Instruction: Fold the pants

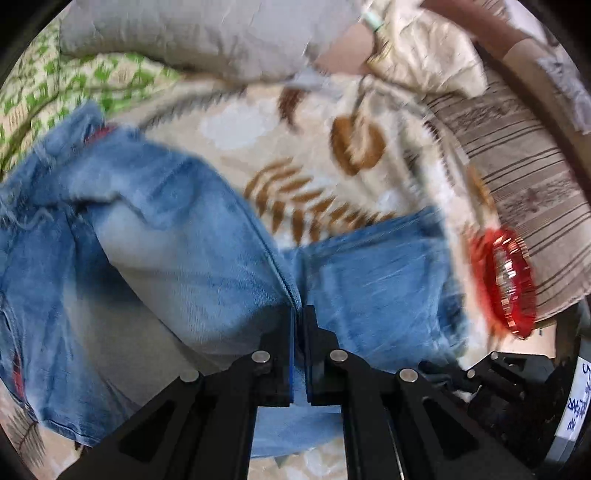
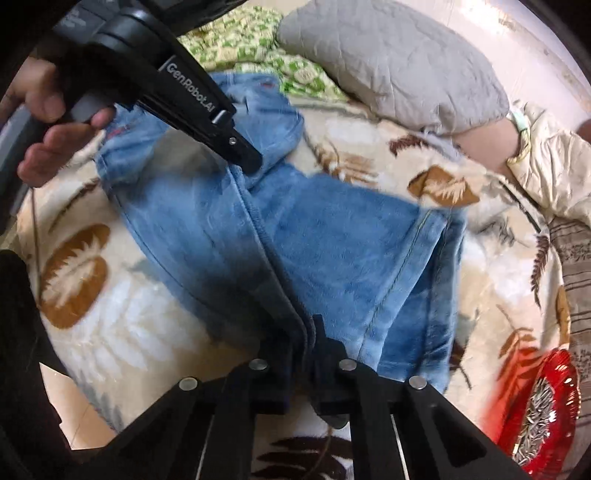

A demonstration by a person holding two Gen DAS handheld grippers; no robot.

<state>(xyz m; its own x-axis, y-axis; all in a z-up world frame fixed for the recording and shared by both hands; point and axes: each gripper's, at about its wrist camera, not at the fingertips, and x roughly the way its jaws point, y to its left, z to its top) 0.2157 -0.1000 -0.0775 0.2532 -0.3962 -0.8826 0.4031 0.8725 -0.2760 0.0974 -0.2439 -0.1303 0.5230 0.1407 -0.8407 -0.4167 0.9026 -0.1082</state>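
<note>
Light blue jeans point(image 1: 166, 240) lie crumpled on a cream blanket with brown leaf print point(image 1: 314, 147). My left gripper point(image 1: 300, 314) is shut on a raised fold of the denim along a seam. In the right wrist view the jeans point(image 2: 332, 240) spread across the middle, and my right gripper point(image 2: 309, 326) is shut on the near end of the same seam ridge. Further up that ridge, the left gripper point(image 2: 251, 162) pinches the denim, with a person's hand point(image 2: 55, 122) on its handle.
A grey pillow point(image 2: 388, 59) and a green checked cloth point(image 2: 251, 33) lie beyond the jeans. A red dish of seeds point(image 2: 546, 406) sits on the blanket to the right, close to the jeans' edge. A striped cushion point(image 1: 524, 184) and a cream jacket point(image 2: 554, 166) lie at the right.
</note>
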